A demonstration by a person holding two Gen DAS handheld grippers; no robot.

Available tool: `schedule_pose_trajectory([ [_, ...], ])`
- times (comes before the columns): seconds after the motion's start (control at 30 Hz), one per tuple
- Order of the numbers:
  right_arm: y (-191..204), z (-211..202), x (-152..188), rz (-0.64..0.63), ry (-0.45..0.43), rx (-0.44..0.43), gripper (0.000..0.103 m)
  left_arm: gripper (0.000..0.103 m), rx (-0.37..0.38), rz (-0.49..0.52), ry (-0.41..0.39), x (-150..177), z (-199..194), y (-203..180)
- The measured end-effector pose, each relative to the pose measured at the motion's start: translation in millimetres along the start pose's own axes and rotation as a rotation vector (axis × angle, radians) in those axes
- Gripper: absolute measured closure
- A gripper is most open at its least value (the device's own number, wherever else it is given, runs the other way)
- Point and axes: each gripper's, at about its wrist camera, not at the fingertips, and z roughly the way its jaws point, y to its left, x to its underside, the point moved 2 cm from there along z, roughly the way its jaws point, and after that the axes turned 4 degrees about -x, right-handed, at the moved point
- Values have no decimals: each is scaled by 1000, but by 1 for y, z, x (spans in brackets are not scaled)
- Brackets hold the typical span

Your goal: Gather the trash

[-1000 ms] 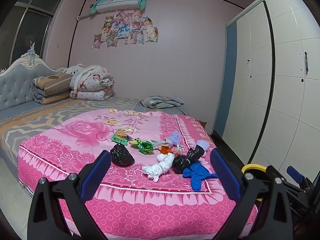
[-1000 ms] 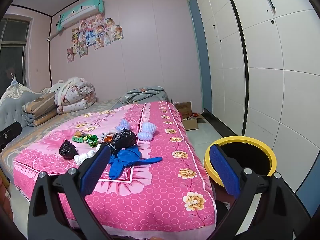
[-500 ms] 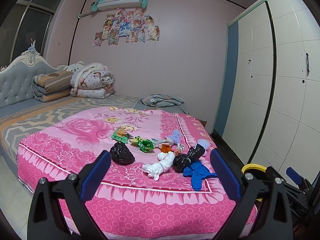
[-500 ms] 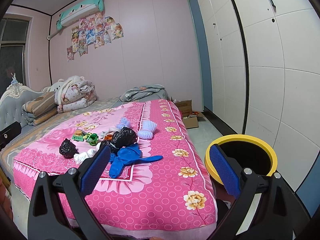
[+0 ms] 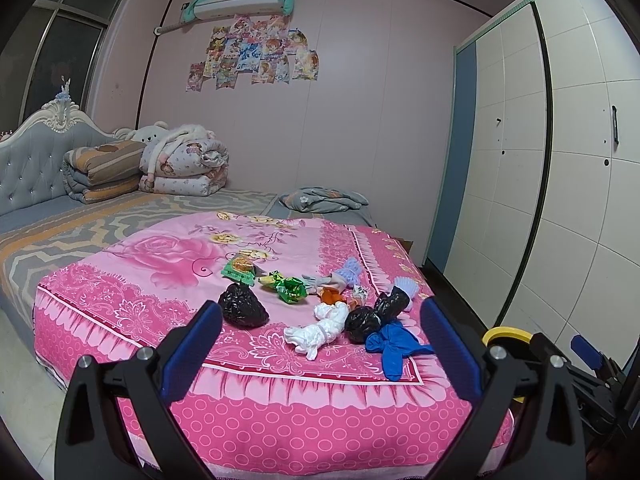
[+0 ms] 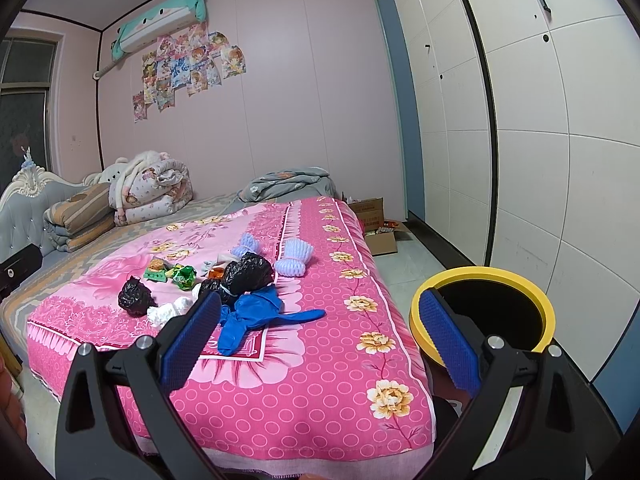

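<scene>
I judge nothing collected yet: my left gripper (image 5: pixel 320 344) and right gripper (image 6: pixel 320 340) gape wide and empty, the trash pile (image 5: pixel 320 304) lies on the pink bedspread (image 6: pixel 320 376), and the yellow-rimmed bin (image 6: pixel 484 312) waits to its right

We get pretty even indoor lighting in both views, slightly cool and dim-ish, with no harsh shadows. The dark-paned window (image 5: pixel 60 52) adds nothing. Heavy fisheye bending curves the white panelled wardrobe (image 6: pixel 520 120), corners vignette black, and focus stays sharp throughout.
</scene>
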Motion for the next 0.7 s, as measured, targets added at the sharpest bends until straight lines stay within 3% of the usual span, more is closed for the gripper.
schedule_pose_trajectory([
  [0.7, -1, 1, 1, 2, 4, 0, 8, 7, 2, -1, 4, 2, 0, -1],
])
